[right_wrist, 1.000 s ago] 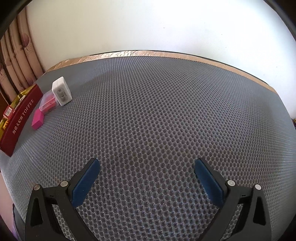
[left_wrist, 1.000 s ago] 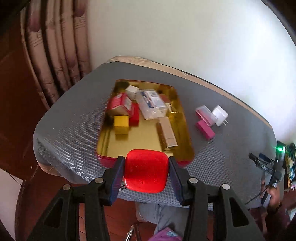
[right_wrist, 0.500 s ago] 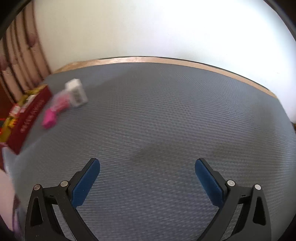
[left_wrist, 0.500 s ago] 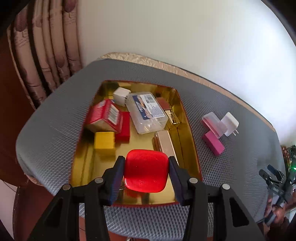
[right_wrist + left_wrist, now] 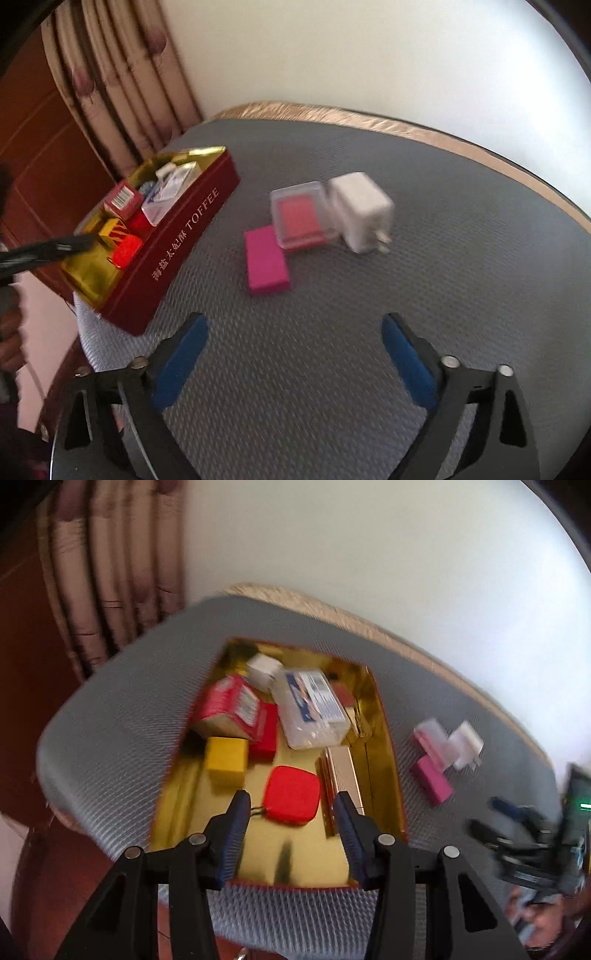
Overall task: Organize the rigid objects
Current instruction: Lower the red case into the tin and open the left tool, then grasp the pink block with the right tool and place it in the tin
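On the worktop (image 5: 424,288): a grey mat with a raised honeycomb weave is laid over it; a beige, shiny trim is seen along the far edge.
Tin (image 5: 177,251): rectangular, dark red outside with gold lettering, lined in mirror-like gold; it is set at the mat's left end.
Red case (image 5: 291,794): a flat, glossy rounded square with a thin cord at one corner; it lies on the tin's gold floor.
Tin contents: a yellow block (image 5: 226,758), a red carton (image 5: 232,709), a clear plastic box (image 5: 314,709) with a printed label and a ribbed gold bar (image 5: 341,771) are packed close together.
Outside the tin: a matte pink block (image 5: 266,260), a clear lidded box (image 5: 301,218) with red inside and a white pronged charger (image 5: 360,210) are grouped just beside one another.
Left gripper (image 5: 291,794): held over the tin; its blue pads are parted and clear of the red case.
Right gripper (image 5: 294,319): its jaws have just been closing but stand wide apart, with only mat between them.
Room: a plain white wall (image 5: 369,55), a pleated beige curtain (image 5: 122,81) and brown wood panelling (image 5: 37,129) are seen.
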`<state>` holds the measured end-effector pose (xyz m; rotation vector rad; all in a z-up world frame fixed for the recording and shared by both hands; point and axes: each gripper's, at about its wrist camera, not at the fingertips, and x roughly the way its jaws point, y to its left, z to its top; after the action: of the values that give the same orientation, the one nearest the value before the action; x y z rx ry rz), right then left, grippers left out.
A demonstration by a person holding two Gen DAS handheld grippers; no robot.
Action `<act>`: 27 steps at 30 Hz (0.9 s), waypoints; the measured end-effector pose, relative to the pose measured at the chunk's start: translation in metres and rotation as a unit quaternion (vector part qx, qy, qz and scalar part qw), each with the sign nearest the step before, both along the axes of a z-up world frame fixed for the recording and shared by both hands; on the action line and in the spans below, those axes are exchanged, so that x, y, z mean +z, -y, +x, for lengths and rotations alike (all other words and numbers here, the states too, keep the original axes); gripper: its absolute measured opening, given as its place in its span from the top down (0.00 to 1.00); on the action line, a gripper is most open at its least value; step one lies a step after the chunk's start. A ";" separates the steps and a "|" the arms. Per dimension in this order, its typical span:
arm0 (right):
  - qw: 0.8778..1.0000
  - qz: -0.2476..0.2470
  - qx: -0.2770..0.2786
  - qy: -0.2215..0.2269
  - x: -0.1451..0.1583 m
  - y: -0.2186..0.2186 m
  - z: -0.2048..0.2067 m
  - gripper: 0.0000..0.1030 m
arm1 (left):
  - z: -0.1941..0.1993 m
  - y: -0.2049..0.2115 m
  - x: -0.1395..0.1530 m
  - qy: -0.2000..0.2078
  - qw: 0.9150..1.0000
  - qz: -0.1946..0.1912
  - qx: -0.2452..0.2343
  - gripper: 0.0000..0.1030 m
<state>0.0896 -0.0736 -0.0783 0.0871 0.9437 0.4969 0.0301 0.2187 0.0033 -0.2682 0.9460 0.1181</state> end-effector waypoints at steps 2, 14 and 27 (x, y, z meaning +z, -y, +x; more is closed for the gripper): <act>1.000 -0.015 0.009 -0.010 -0.004 -0.015 0.011 0.33 | -0.023 -0.003 0.012 0.011 1.000 0.006 0.026 0.53; 0.997 -0.071 0.011 -0.037 -0.017 -0.044 0.044 0.53 | -0.068 -0.011 -0.003 0.009 0.999 -0.004 0.039 0.51; 0.999 0.033 0.030 -0.030 0.052 -0.034 0.025 0.74 | -0.074 -0.021 -0.006 0.017 0.997 -0.018 0.069 0.51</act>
<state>0.1144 -0.0399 -0.0265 0.1341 0.9911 0.5844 -0.0435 0.2399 -0.0029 -0.3680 0.8953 0.2236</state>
